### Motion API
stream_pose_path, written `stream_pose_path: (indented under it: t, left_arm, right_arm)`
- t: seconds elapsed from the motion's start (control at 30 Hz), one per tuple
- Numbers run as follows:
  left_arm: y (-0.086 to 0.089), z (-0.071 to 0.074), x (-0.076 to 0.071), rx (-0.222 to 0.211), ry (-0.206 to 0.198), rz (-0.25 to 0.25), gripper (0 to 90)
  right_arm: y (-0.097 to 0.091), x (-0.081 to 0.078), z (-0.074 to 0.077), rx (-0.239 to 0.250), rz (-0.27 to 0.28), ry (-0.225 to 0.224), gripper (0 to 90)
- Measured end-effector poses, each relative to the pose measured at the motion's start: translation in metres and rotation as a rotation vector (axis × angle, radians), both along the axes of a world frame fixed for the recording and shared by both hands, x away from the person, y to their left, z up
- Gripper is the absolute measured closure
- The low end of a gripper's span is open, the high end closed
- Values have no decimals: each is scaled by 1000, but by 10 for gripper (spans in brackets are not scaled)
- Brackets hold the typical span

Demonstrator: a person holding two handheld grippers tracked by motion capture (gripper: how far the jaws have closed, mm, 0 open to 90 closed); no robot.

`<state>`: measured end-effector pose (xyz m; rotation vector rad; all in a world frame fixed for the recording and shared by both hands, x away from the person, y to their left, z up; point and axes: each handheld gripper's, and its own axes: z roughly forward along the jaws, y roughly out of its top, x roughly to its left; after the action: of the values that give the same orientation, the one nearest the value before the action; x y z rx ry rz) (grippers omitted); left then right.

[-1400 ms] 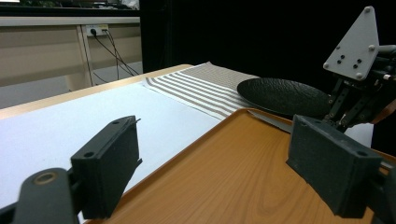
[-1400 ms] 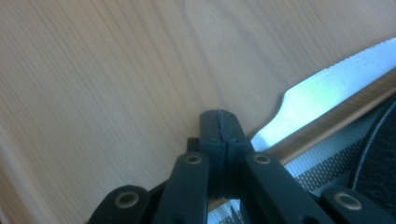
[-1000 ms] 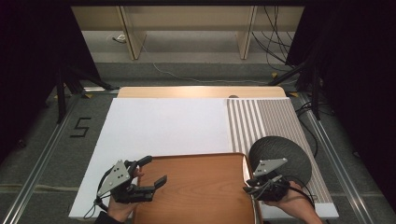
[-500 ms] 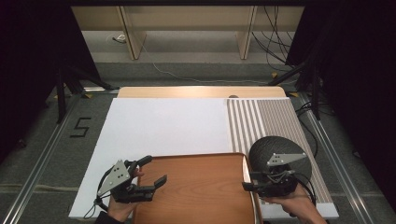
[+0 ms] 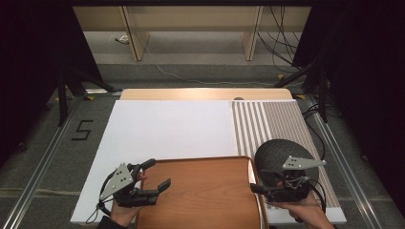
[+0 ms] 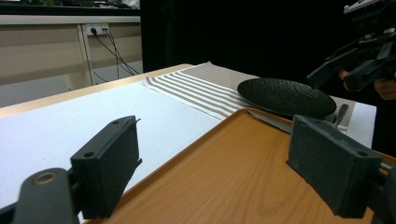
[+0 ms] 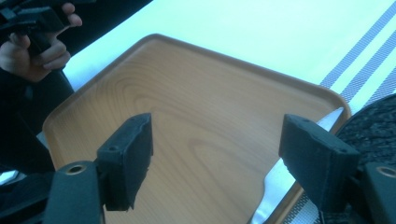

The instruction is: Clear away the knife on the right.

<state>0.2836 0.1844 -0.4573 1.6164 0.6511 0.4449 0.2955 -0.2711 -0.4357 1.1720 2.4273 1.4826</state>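
Note:
A wooden tray (image 5: 200, 195) lies at the table's front middle. My left gripper (image 5: 156, 175) hovers open over its left rim with nothing between its pads (image 6: 108, 168). My right gripper (image 5: 260, 185) points left over the tray's right rim, next to a black plate (image 5: 274, 152). Its jaws have just been opening and stand wide apart (image 7: 219, 158), pressing on nothing. A table knife (image 7: 299, 154) lies along the tray's right edge, its blade running under the right jaw. The left gripper view shows the knife (image 6: 273, 121) between the tray and the plate (image 6: 285, 95).
A white sheet (image 5: 167, 129) covers most of the table. A striped placemat (image 5: 267, 124) lies at the right under the plate. Cables and shelf legs stand on the floor beyond the far edge.
My right hand has shifted a little to the right beside the plate. The left gripper has kept still.

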Motion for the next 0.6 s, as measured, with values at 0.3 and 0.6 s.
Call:
stream_pose_path:
  t: [0.3,0.6]
  left_arm:
    - [-1,0,2,0,3,-1,165]
    - [-1,0,1,-1,1,0,165]
  right_arm:
    - [-11,-2,-3,6,-41,-8,204]
    - [-22,-5,-5,-3,-83,-4,193]
